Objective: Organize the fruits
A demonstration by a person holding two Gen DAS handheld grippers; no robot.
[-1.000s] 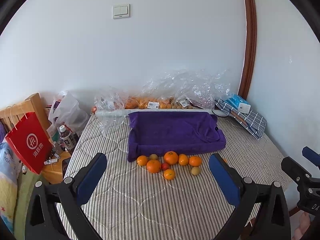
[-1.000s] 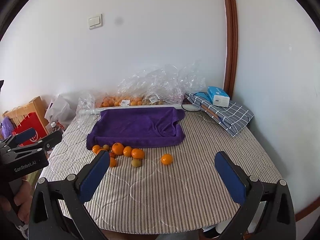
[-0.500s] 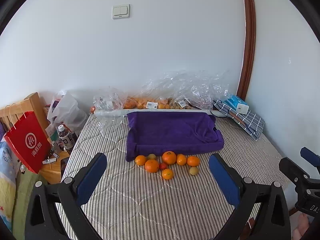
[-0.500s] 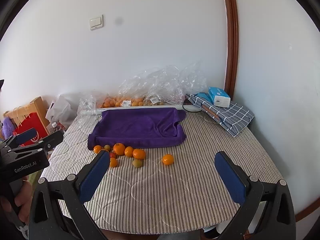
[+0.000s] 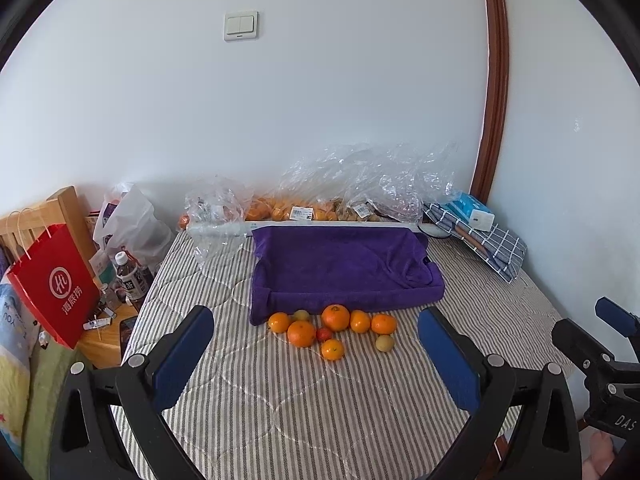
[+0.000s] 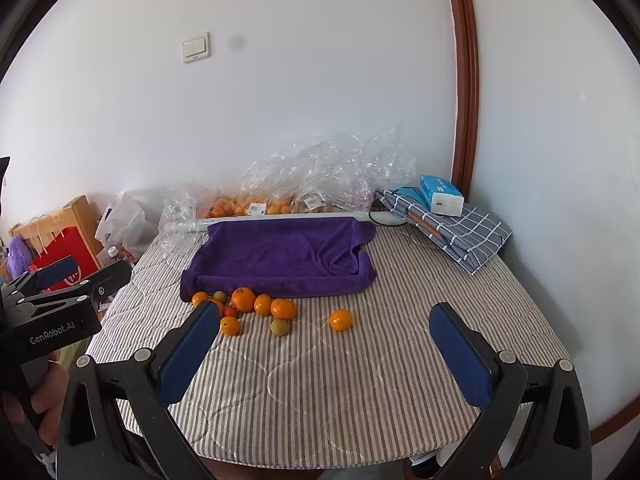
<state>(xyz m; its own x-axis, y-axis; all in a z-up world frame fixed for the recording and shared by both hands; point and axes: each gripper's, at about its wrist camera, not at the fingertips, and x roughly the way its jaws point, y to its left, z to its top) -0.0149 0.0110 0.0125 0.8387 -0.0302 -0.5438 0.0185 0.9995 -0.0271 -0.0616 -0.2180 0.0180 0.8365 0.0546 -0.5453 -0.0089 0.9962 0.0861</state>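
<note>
Several oranges and a few smaller fruits, one red and one yellow-green, lie in a cluster on the striped table, just in front of a purple cloth-lined tray. In the right wrist view the same cluster sits left of centre, and one orange lies apart to the right. My left gripper is open, well short of the fruit, with nothing between its blue pads. My right gripper is open too, above the near half of the table. The tray holds no fruit.
Clear plastic bags of oranges lie against the back wall. A folded checked cloth with a blue tissue pack is at the back right. A red paper bag, bottles and a white bag stand off the table's left edge. A hand holds the left gripper.
Both cameras have risen and pulled back slightly, so the fruit and tray look a little lower and farther. Both grippers stay open. No fruit has moved.
</note>
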